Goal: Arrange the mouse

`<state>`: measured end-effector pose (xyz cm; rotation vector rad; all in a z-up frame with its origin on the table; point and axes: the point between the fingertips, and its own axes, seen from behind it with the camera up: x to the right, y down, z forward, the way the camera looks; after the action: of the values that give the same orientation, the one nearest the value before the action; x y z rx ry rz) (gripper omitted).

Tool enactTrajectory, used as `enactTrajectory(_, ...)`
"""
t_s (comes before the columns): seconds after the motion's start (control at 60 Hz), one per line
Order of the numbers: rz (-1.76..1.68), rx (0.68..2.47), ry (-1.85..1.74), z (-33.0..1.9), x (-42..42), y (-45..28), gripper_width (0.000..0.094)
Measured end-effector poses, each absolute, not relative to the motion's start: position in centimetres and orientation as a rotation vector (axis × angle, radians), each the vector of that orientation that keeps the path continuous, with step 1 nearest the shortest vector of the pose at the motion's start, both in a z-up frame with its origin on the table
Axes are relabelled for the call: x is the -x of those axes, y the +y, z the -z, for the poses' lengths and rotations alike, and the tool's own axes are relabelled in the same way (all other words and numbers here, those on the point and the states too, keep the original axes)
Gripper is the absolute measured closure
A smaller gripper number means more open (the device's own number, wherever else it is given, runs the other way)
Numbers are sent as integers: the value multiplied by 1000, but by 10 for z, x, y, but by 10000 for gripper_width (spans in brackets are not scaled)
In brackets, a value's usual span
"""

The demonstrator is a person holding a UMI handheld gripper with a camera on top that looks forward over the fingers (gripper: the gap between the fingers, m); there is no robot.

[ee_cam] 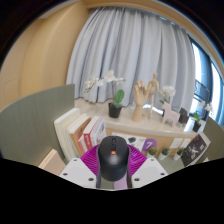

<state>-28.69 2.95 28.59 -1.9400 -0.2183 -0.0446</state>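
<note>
A black computer mouse (113, 158) with a small orange mark on top is held between my gripper's two fingers. My gripper (113, 163) is shut on it, the magenta pads (92, 159) pressing on its left and right sides. The mouse is lifted above the desk and points away from the camera toward the shelf. Its underside and the desk surface below it are hidden.
A wooden shelf (150, 128) stands beyond the mouse, with white orchids (103, 83), a small green potted plant (117, 102) and wooden figures (152, 92) on it. Books (85, 132) stand to the left. Grey curtains (130, 45) hang behind.
</note>
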Motion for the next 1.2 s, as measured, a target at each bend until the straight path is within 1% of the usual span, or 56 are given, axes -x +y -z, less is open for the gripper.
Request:
enactTrajectory(0.033,54,1895,-199,-305,271,36,584)
enactTrajectory(0.083,67,1862,-168,-321,243,47,585)
enactTrajectory(0.117,75,1853,-143,-322,225,54,584)
enactTrajectory(0.167,73,1863,-114,-311,200,63,586)
enactTrajectory(0.25,92,1942,-89,-262,160,76,584)
enactTrajectory(0.417,61,2157,-75,-124,122,88,585)
enactTrajectory(0.5,15,2235,-63,-72,119,86,584)
enactTrajectory(0.6,9,2316,-61,-26,117,81,584)
enactTrajectory(0.667,-7,2352,-49,-5,118,74,584)
enactTrajectory(0.733,-61,2387,-17,13,122,66,553)
enactTrajectory(0.767,-69,2348,1,10,122,70,563)
enactTrajectory(0.8,-83,2349,27,12,122,67,560)
enactTrajectory(0.917,-60,2344,-4,13,122,69,474)
enactTrajectory(1.05,-19,2359,-35,13,121,68,402)
enactTrajectory(1.067,-15,2365,-27,13,120,67,365)
enactTrajectory(1.1,9,2379,-13,13,115,65,241)
enactTrajectory(1.117,27,2388,-10,13,112,62,127)
enactTrajectory(1.15,53,2407,-15,10,108,57,68)
enactTrajectory(1.167,62,2410,-20,6,107,55,89)
enactTrajectory(1.2,69,2406,-23,-4,106,50,90)
